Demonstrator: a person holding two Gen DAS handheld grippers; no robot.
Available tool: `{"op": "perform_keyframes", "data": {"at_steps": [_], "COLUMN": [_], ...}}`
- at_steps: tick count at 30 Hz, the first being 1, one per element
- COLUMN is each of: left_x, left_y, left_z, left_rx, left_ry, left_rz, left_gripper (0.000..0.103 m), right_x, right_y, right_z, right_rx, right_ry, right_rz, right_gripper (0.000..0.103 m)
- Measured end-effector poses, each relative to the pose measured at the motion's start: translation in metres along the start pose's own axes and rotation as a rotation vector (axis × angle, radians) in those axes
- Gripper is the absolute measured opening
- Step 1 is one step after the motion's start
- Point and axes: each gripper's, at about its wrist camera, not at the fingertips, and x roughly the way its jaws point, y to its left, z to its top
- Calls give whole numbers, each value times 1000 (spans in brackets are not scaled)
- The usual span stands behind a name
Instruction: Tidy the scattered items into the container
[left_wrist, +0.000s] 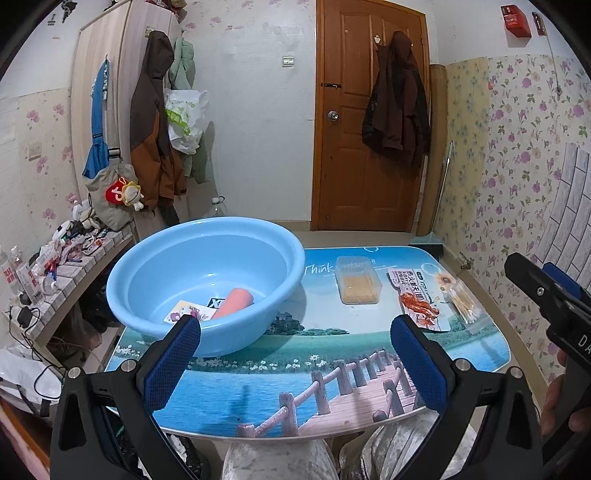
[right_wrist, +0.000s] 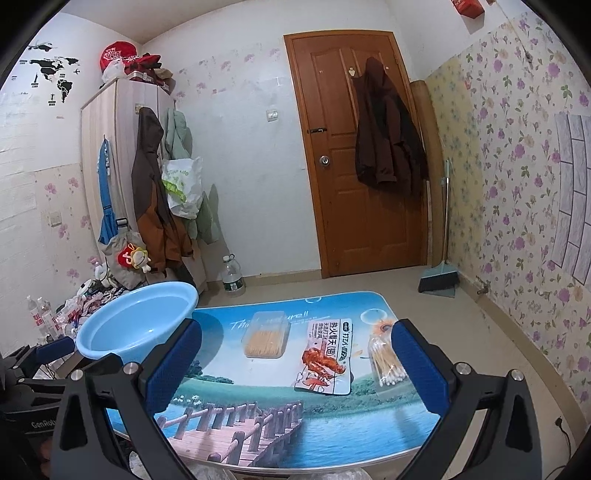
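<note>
Both my grippers hang over the near edge of the table (right_wrist: 258, 435) with their fingers spread wide and nothing between them. The blue basin (left_wrist: 207, 280) sits just ahead of my left gripper (left_wrist: 295, 332), slightly to its left, already holding an orange tube (left_wrist: 234, 302) and a printed card (left_wrist: 188, 312). Three things are still out: the clear box of toothpicks (right_wrist: 266, 338) ahead of my right gripper (right_wrist: 295, 350), the flat snack packet (right_wrist: 325, 360) a little right of that, and the bag of cotton swabs (right_wrist: 386, 356) just inside my right finger.

I judge the swab bag the natural next pick for the right gripper. It is soft and crinkly, so I should come down over its bundled middle, close across the narrow width, and lift cleanly before carrying it leftward to the basin. The packet lies flat against the table and just beside the bag; I must avoid snagging its edge.
</note>
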Motion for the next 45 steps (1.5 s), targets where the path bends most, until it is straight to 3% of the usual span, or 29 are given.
{"op": "perform_keyframes", "data": {"at_steps": [26, 41, 45], "left_x": [40, 100, 122], "left_y": [-30, -73, -80], "left_z": [-4, -1, 7], "left_rx": [52, 91, 78], "left_ry": [79, 163, 182], "left_rz": [-42, -81, -58], "left_gripper": [103, 103, 103], "right_x": [32, 76, 94], "right_y": [-40, -91, -101], "right_z": [-16, -27, -29], "right_rx": [32, 17, -29], "right_ry": [61, 117, 147], "right_rz": [-70, -167, -192], "right_gripper": [103, 103, 103]}}
